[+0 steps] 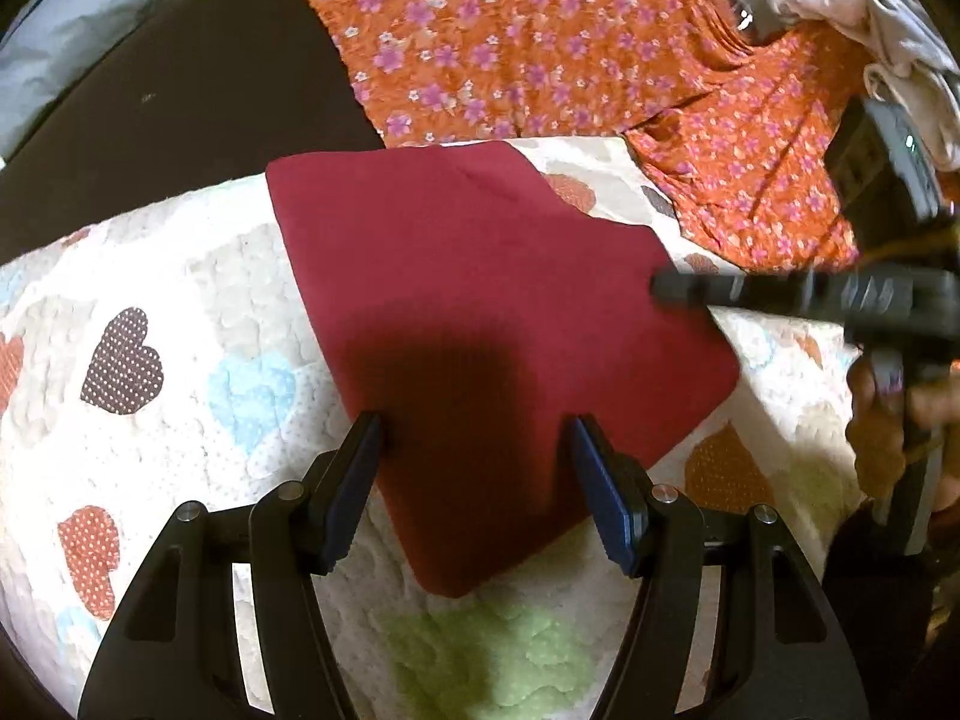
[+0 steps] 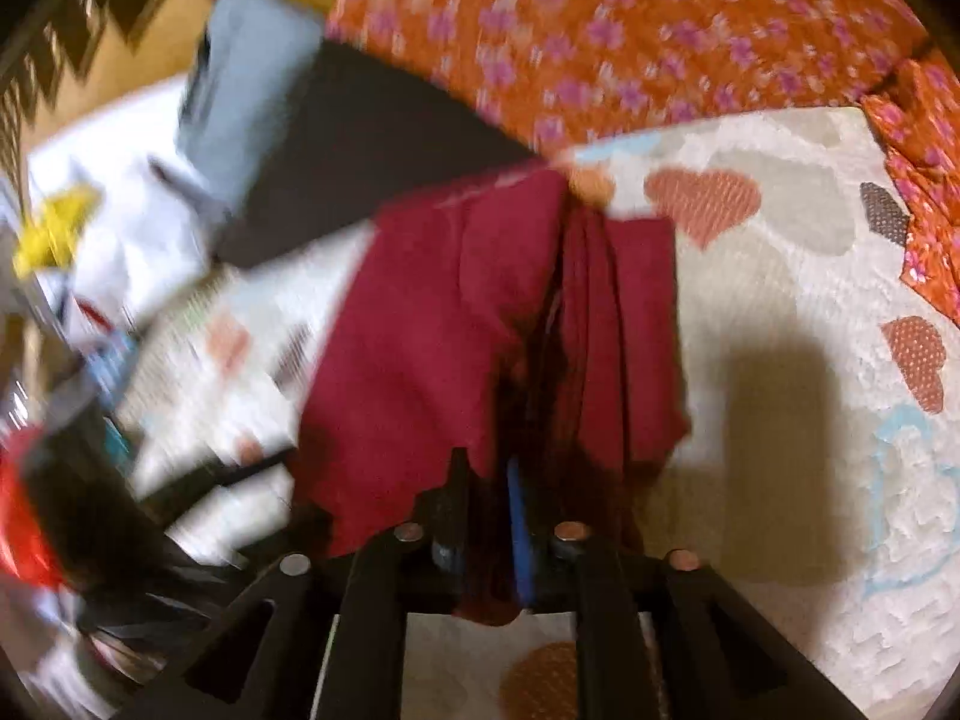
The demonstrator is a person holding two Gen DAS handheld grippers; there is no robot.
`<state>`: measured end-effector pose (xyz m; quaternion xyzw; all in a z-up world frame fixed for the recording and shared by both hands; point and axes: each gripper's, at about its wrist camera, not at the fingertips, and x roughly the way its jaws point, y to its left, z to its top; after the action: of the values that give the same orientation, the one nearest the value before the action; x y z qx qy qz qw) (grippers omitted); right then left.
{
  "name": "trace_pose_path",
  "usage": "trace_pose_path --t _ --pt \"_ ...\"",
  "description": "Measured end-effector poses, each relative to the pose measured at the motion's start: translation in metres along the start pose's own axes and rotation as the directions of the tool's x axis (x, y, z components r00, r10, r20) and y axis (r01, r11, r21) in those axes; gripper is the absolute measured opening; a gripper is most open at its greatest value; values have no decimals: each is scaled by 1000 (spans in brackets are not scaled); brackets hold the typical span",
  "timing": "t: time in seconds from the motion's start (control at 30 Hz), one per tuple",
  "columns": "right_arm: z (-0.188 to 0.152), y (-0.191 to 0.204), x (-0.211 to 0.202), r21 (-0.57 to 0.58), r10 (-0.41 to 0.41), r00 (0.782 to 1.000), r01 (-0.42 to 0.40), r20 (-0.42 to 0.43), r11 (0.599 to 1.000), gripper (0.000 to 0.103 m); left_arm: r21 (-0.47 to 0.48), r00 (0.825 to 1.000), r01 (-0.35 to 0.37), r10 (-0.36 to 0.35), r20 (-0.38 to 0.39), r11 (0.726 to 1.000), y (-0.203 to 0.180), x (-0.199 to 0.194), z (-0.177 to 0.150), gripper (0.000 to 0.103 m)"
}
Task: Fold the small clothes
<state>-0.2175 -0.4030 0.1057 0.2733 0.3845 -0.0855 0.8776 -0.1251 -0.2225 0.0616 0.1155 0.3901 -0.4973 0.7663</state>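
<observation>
A dark red folded cloth point(image 1: 480, 312) lies flat on a white quilt with heart patches point(image 1: 180, 312). My left gripper point(image 1: 474, 438) is open, its fingers spread just above the cloth's near edge. My right gripper point(image 1: 660, 288) reaches in from the right and is shut on the cloth's right edge. In the blurred right wrist view the red cloth point(image 2: 480, 324) is bunched between the closed fingers of the right gripper point(image 2: 489, 480) and rises away from them over the quilt point(image 2: 780, 252).
An orange flowered garment point(image 1: 540, 48) lies behind the red cloth. A dark flat panel point(image 1: 180, 108) sits at the back left. A pile of pale clothes point(image 1: 870, 18) is at the far right. Blurred clutter point(image 2: 72, 312) lies left of the quilt.
</observation>
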Motion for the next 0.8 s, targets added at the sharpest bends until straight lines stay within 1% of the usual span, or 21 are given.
trace_pose_path --t 0.07,0.1,0.13,0.2,0.27,0.3,0.33,0.37,0.4,0.43,0.53,0.6,0.67,0.7,0.73,0.8 --pt "12 -1 -6 24 -21 998 19 65 1000 42 -10 1000 4 -4 -1 1000 2 2 0 65" --pt "21 -2 -6 33 -36 995 34 90 999 42 -6 1000 1 -1 -1 1000 1 4 0 65" --pt "29 -3 -1 38 -44 995 40 93 998 42 0 1000 -4 4 0 1000 0 4 -2 65" --pt "42 -6 14 51 -44 996 40 83 998 42 4 1000 -6 6 0 1000 -1 6 -1 67" --pt "55 -11 33 70 -39 998 35 52 997 42 2 1000 -1 1 2 1000 -2 6 -1 70" --pt "59 -11 44 73 -24 999 21 29 997 40 2 1000 -1 1 3 1000 -2 6 -1 70" --pt "59 -9 52 66 -13 1000 12 11 998 34 5 1000 -2 2 5 1000 -2 6 0 71" --pt "59 -6 60 38 -22 1000 22 -5 999 18 7 1000 0 0 7 1000 -3 5 0 71" --pt "58 1 66 -27 -81 997 81 -11 996 13 7 1000 3 -3 10 1000 -3 4 1 71" --pt "58 6 64 -69 -113 994 112 0 991 12 1 1000 10 -10 12 1000 -3 2 2 71" --pt "61 13 46 -162 -160 985 168 61 972 8 -10 998 53 -52 45 999 -4 -7 6 71" --pt "65 17 36 -223 -226 969 244 103 944 8 -13 998 46 -45 48 999 -4 -6 7 72" --pt "63 11 44 -228 -248 966 259 76 939 8 -20 999 35 -35 22 999 -2 1 7 72" --pt "58 9 63 -265 -293 956 291 30 919 8 -22 1000 18 -18 2 1000 -1 6 5 72" --pt "52 7 76 -287 -317 948 305 4 908 8 -24 1000 5 -5 -13 1000 0 8 3 72" --pt "48 4 73 -259 -302 952 302 41 917 8 -42 999 -1 -1 -33 999 2 12 1 72"
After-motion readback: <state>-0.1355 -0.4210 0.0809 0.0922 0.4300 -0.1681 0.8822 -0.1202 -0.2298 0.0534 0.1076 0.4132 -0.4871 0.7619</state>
